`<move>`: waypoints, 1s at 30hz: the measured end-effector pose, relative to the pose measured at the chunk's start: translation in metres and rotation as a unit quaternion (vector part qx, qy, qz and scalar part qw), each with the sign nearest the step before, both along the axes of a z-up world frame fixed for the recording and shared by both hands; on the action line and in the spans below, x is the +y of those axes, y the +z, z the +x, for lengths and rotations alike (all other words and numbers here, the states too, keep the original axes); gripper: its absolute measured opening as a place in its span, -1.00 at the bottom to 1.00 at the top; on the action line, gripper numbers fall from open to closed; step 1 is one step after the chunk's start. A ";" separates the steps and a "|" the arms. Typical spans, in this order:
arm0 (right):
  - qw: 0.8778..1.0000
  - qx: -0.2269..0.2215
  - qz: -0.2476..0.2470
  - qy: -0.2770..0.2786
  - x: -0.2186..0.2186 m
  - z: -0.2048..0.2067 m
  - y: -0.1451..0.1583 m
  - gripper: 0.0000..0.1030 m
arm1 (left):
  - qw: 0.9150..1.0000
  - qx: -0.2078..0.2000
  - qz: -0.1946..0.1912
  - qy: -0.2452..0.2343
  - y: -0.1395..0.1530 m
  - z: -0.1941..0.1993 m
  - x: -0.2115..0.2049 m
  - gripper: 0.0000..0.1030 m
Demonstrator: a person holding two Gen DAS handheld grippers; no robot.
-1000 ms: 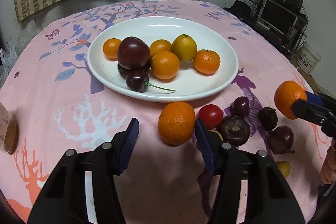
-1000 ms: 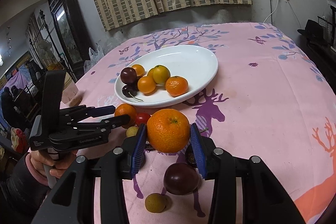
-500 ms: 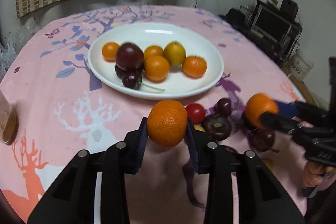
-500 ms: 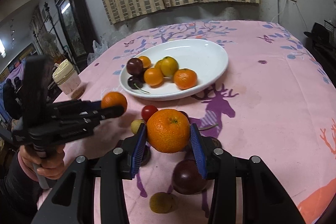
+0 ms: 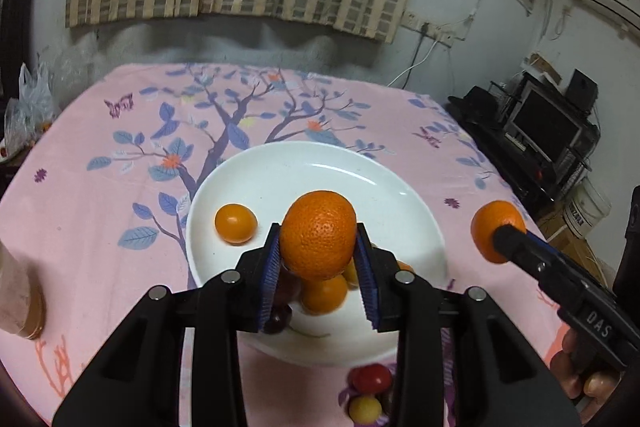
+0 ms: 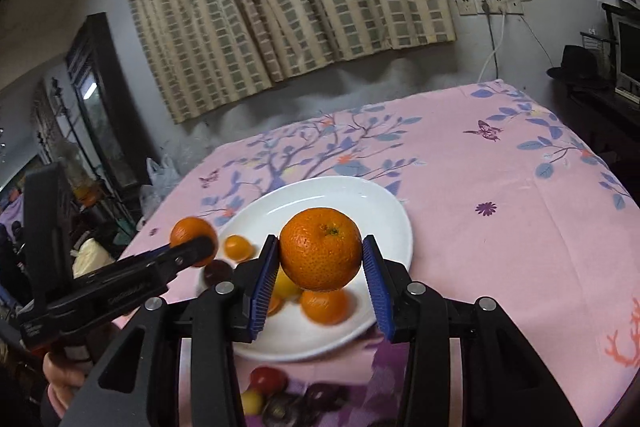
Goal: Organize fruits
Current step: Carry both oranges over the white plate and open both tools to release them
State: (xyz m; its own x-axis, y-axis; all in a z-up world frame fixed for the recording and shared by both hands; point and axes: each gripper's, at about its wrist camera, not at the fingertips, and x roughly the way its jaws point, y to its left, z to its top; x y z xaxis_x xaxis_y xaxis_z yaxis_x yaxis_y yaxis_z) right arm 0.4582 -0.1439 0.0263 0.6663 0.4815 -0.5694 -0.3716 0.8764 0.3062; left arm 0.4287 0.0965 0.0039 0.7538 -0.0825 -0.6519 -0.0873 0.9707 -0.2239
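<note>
Two oranges (image 5: 317, 234) (image 6: 320, 254) aloft above the white plate (image 5: 400, 195) (holding fruit).

Pink tree-print tablecloth (image 5: 120, 211) under white plate (image 5: 424, 223), loose cherry tomato (image 5: 372, 379), jar (image 5: 20, 299).

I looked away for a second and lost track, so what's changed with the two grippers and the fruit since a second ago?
The left gripper, open around an orange on the cloth a second ago, closed on that orange and lifted it over the white plate. The right gripper carried its orange up and toward the plate too. The fruit on the plate and the cherry tomato on the cloth stayed put.
</note>
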 end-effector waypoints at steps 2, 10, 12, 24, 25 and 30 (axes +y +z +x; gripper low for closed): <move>1.000 0.013 -0.011 -0.002 0.003 0.013 -0.011 -0.17 | 1.000 0.012 0.006 0.007 -0.007 0.011 0.003 -0.33; 0.999 0.032 -0.027 0.001 0.005 0.013 -0.024 0.12 | 1.000 0.014 0.016 0.021 -0.007 0.012 0.005 0.54; 0.999 0.009 -0.032 0.002 0.000 -0.003 -0.012 0.21 | 1.000 -0.002 0.023 0.018 0.004 0.000 0.004 0.57; 0.999 0.024 -0.024 -0.019 -0.059 -0.089 -0.033 0.32 | 0.999 0.018 0.022 0.044 -0.022 -0.092 0.010 0.86; 0.999 0.027 -0.023 -0.019 -0.061 -0.095 -0.035 0.32 | 0.999 0.021 0.019 0.043 -0.024 -0.097 0.010 0.86; 0.999 0.049 -0.020 -0.008 -0.068 -0.115 -0.047 0.32 | 0.997 0.028 0.065 0.041 -0.034 -0.113 -0.001 0.86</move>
